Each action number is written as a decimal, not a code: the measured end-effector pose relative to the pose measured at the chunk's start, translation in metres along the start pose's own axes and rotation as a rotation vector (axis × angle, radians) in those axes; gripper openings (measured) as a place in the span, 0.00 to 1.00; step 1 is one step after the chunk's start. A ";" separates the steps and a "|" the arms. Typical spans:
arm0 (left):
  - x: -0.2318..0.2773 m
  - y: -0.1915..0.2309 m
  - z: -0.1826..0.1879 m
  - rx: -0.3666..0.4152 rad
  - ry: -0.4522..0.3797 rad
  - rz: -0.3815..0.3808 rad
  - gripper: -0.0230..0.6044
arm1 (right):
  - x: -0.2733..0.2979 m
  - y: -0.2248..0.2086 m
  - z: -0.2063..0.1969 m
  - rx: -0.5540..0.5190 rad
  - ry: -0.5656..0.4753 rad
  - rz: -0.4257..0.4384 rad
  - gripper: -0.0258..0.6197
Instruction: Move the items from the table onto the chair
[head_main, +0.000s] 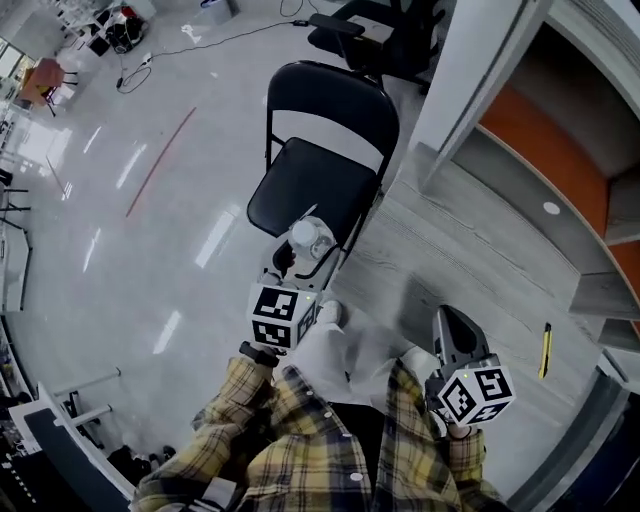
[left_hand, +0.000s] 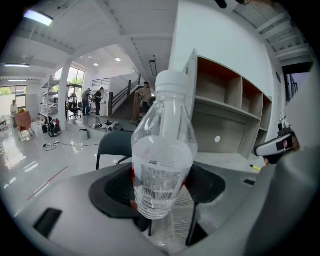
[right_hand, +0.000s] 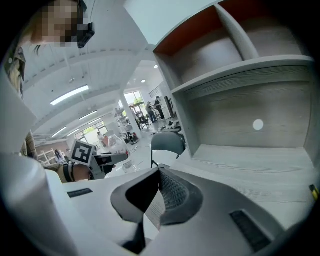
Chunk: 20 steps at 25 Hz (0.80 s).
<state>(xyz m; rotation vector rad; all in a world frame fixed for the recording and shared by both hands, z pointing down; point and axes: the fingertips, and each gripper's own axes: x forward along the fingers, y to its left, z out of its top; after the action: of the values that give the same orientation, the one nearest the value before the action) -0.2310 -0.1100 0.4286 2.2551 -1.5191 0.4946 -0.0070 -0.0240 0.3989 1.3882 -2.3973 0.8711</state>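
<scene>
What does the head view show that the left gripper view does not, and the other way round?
Only the head view shows the person's plaid sleeves and the empty seat of the black folding chair. Only the left gripper view shows the printed label on the clear plastic bottle and people standing far behind. Both show the bottle between the fingers of the left gripper, and the chair's backrest.

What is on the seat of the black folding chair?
Nothing shows on the visible seat. The clear plastic bottle in the left gripper covers its near corner, which cannot be seen.
</scene>
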 end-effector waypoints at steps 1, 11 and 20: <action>0.007 0.018 -0.002 0.015 0.006 -0.001 0.52 | 0.016 0.009 0.000 0.002 0.004 0.000 0.07; 0.122 0.120 -0.095 0.002 0.097 -0.038 0.52 | 0.111 0.037 -0.018 0.089 0.017 -0.102 0.07; 0.211 0.139 -0.204 -0.015 0.162 -0.040 0.52 | 0.140 -0.008 -0.064 0.181 0.036 -0.187 0.07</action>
<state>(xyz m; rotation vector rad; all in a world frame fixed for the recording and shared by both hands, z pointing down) -0.3020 -0.2265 0.7232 2.1719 -1.3906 0.6355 -0.0789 -0.0880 0.5198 1.6162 -2.1642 1.0731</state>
